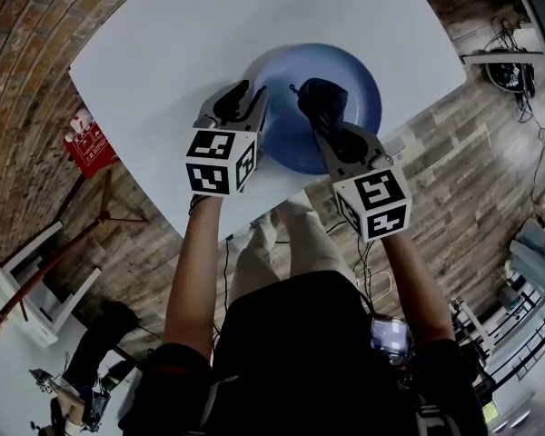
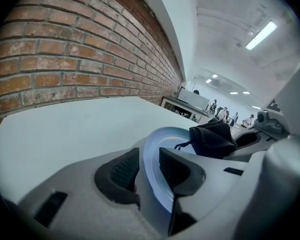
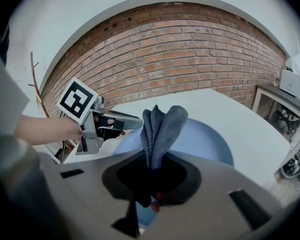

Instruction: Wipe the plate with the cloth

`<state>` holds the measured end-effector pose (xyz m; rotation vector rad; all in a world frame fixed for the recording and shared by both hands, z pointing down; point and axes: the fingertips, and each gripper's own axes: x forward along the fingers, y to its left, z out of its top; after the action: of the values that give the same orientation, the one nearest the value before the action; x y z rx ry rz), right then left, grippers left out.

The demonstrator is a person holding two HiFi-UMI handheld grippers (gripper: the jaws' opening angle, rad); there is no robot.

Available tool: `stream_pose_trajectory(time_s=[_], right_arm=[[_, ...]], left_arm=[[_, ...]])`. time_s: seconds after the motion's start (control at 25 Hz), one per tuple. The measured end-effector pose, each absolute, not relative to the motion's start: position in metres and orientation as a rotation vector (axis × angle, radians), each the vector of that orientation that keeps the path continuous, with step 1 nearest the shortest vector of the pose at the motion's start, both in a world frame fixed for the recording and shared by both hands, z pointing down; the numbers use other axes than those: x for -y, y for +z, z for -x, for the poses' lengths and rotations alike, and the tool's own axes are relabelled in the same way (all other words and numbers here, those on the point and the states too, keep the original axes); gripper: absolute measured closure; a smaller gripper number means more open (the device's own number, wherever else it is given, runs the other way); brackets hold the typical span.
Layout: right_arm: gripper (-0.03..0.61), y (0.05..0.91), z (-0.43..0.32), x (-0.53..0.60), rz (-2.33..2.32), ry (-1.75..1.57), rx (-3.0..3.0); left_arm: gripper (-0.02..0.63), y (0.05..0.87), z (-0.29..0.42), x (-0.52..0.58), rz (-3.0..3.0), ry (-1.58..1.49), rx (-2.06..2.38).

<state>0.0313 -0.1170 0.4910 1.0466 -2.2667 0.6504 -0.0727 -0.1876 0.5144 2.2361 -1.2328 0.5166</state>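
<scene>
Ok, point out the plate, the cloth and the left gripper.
plate point(image 1: 365, 78): head view, bare right side.
cloth point(image 3: 162, 126): right gripper view, middle of its fold.
left gripper point(image 2: 149, 170): left gripper view, between its jaws.

Probably a shared lab or workshop hall: curved red brick wall point(image 2: 65, 59), long white fluorescent ceiling strip point(image 2: 261, 34), grey wood-plank floor point(image 1: 454, 162) strewn with black cables point(image 1: 513, 73), small figures of people point(image 2: 225, 115) gathered far behind.

Glossy blue plate point(image 1: 368, 98), woven grey cloth point(image 1: 322, 98), matt white table point(image 1: 209, 25).
</scene>
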Motion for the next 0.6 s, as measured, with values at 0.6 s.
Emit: stream_pose_trajectory(time_s=[0.6], right_arm=[[0.523, 0.501, -0.033, 0.119, -1.042, 0.671, 2.244]], left_arm=[[0.518, 0.537, 0.07, 0.205, -2.235, 0.654, 1.14]])
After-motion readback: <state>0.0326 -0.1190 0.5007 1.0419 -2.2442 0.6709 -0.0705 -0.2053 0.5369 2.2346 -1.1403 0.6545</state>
